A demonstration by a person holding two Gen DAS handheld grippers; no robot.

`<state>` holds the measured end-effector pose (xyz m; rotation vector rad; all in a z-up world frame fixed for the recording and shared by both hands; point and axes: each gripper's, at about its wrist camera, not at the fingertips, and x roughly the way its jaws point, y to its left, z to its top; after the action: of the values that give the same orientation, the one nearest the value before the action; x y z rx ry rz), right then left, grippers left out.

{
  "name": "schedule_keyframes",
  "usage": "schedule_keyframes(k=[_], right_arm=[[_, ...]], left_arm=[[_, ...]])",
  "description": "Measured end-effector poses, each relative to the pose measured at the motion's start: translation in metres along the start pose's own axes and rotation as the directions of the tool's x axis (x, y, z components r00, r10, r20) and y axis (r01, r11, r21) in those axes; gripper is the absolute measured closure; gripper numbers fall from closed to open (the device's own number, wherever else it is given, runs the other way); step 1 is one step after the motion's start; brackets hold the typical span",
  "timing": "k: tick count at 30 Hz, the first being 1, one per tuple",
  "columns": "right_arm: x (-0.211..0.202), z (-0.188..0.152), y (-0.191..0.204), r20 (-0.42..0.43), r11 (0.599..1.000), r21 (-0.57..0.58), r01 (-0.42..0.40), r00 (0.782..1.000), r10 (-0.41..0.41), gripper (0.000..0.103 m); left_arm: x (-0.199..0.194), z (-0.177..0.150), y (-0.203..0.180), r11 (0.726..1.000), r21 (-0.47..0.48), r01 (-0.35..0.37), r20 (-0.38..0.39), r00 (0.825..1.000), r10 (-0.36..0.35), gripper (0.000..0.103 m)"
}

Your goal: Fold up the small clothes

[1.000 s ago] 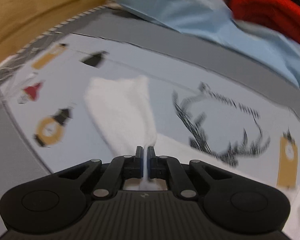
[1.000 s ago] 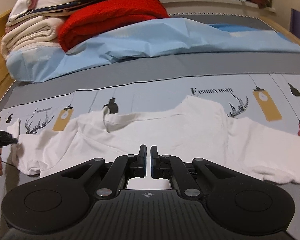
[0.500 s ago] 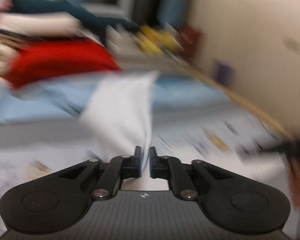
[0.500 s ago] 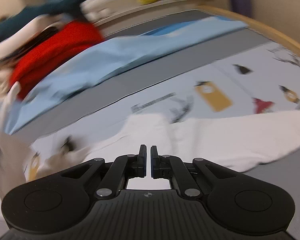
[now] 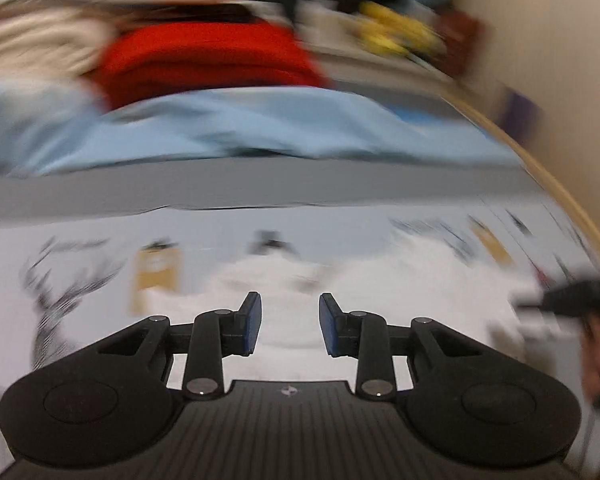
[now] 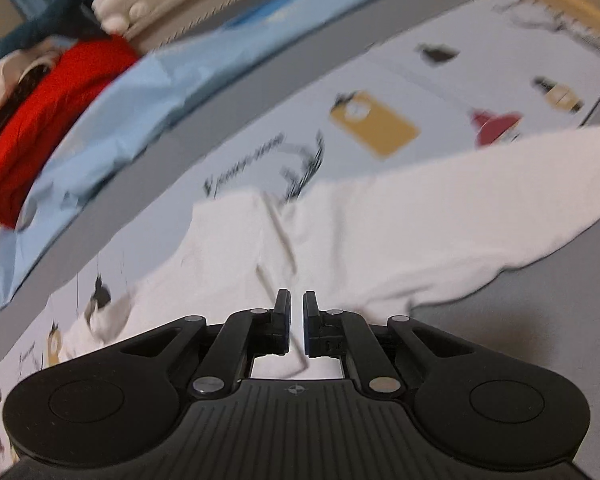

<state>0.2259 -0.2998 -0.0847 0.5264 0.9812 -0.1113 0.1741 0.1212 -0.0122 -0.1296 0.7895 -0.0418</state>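
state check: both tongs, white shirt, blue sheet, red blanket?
left tongs: open, nothing between the pads, above the shirt
right tongs: nearly shut, narrow gap; whether cloth is pinched cannot be told
white shirt: lying on the printed bedcover, wrinkled, fold not finished
blue sheet: crumpled, behind the shirt
red blanket: folded, stacked at the back

Ahead of my tongs: white shirt (image 6: 400, 220) lay flat on the printed bedsheet (image 6: 380, 80), open above. Far side blocked by blue cloth (image 5: 240, 128), red blanket (image 5: 204, 60) stacked behind it.
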Motion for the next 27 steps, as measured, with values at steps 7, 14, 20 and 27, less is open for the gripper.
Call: schedule_keyframes(k=[7, 14, 20, 27], right_arm=[[0.056, -0.018, 0.012, -0.124, 0.992, -0.121, -0.02, 0.992, 0.005, 0.074], [0.071, -0.031, 0.045, -0.094, 0.932, -0.361, 0.016, 0.994, -0.053, 0.098], [0.015, -0.015, 0.067, 0.03, 0.913, -0.393, -0.112, 0.991, 0.134, 0.1], [-0.007, 0.024, -0.004, 0.147, 0.969, -0.232, 0.089, 0.988, -0.056, 0.1]], left_arm=[[0.039, 0.005, 0.075, 0.966, -0.194, -0.171, -0.103, 0.983, 0.153, 0.07], [0.04, 0.011, 0.091, 0.955, -0.206, -0.215, -0.101, 0.975, 0.198, 0.07], [0.047, 0.012, 0.105, 0.945, -0.224, -0.24, -0.113, 0.969, 0.22, 0.07], [0.057, 0.008, 0.104, 0.951, -0.212, -0.227, -0.135, 0.97, 0.202, 0.07]])
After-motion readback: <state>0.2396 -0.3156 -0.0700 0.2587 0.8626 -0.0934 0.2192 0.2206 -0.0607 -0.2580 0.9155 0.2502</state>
